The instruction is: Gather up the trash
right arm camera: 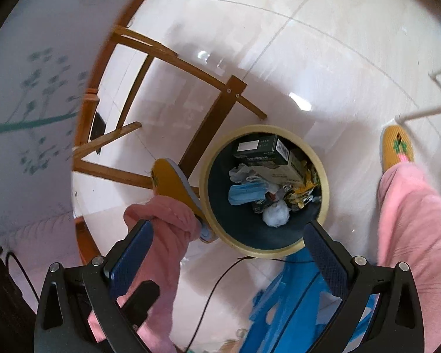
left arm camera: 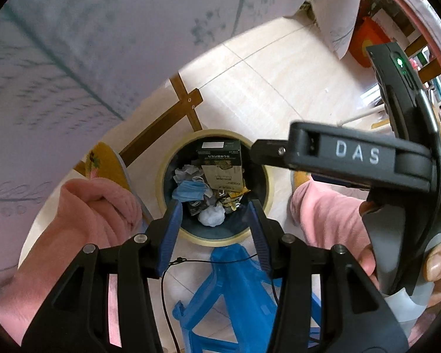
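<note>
Beige-rimmed and dark inside, the trash bin (left arm camera: 269, 176) stands on the pale tiled floor (left arm camera: 264, 88) straight below both of my claws, beside a wooden frame (right arm camera: 220, 108) at its far left. It already holds the collected trash: a tall carton (left arm camera: 222, 164) leaning against the far wall, a blue face mask (left arm camera: 189, 191) on the left, gold wrappers (left arm camera: 233, 198) on the right, and a white crumpled tissue (left arm camera: 211, 216) nearest me.

My left claw (left arm camera: 216, 229) hangs over the near edge of the bin with its blue pads spread partway and nothing between them. My right claw (right arm camera: 229, 253) is spread wider, also empty, and the bin shows through its gap slightly right of centre; from the left wrist view its body crosses above the bin's right side.

I judge both claws free for the next piece. No loose trash shows on the floor in either view, so I cannot tell which hand is nearer to it. A blue plastic stool (left arm camera: 235, 294) sits just near of the bin, between the pink trouser legs (right arm camera: 411, 220), and a thin black cable (left arm camera: 167, 288) dangles over it.
</note>
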The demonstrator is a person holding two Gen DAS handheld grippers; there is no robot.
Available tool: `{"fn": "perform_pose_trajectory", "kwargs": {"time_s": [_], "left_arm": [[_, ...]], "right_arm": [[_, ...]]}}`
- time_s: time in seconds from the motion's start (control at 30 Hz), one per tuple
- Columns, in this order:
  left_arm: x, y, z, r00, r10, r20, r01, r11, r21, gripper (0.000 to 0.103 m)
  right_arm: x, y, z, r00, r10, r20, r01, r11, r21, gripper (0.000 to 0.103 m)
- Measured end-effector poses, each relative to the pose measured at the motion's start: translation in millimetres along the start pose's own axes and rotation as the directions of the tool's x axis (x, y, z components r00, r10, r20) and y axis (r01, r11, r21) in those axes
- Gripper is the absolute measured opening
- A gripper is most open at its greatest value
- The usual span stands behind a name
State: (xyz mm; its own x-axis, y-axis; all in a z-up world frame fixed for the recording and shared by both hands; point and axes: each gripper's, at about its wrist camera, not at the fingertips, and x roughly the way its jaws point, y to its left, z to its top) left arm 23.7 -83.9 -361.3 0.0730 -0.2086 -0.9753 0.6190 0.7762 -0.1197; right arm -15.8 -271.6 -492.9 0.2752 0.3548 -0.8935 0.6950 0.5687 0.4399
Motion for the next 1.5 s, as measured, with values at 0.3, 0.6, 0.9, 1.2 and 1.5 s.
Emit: {"fn": "perform_pose_trajectory", "kwargs": {"time_s": [0.3,0.6,0.9,1.2,1.5], "left_arm": [[-65.8,2.9,-24.1,0.995,-0.015,0.099,0.025,0.995,-0.099,0.043],[-150.7,16.8,-24.4,0.974,0.023,0.224,0.027,0.976,-0.217,0.043],[-254.8,10.5,-23.1,0.932,0.139,0.334,-0.029,0.950,-0.312,0.051],[-352.9,4.1,-34.7,0.860,0.284,0.423,-0.093,0.903,-0.418,0.067],[-412.4,-10.5,-51.7,0.798,0.378,0.469,-0.116,0.860,-0.497,0.076]], "right_arm": [[-63.3,23.6,-42.3,0.997,-0.029,0.067,0.040,0.987,-0.157,0.103],[-152.1,54.4,-83.6,0.985,-0.011,0.173,0.060,0.959,-0.277,0.103],[-272.9,116.6,-109.4,0.944,0.078,0.321,0.071,0.902,-0.426,0.103],[-368.5,181.3,-139.4,0.887,0.181,0.425,0.110,0.810,-0.575,0.103],[-431.0,218.7,-172.1,0.833,0.237,0.499,0.168,0.752,-0.637,0.103]]}}
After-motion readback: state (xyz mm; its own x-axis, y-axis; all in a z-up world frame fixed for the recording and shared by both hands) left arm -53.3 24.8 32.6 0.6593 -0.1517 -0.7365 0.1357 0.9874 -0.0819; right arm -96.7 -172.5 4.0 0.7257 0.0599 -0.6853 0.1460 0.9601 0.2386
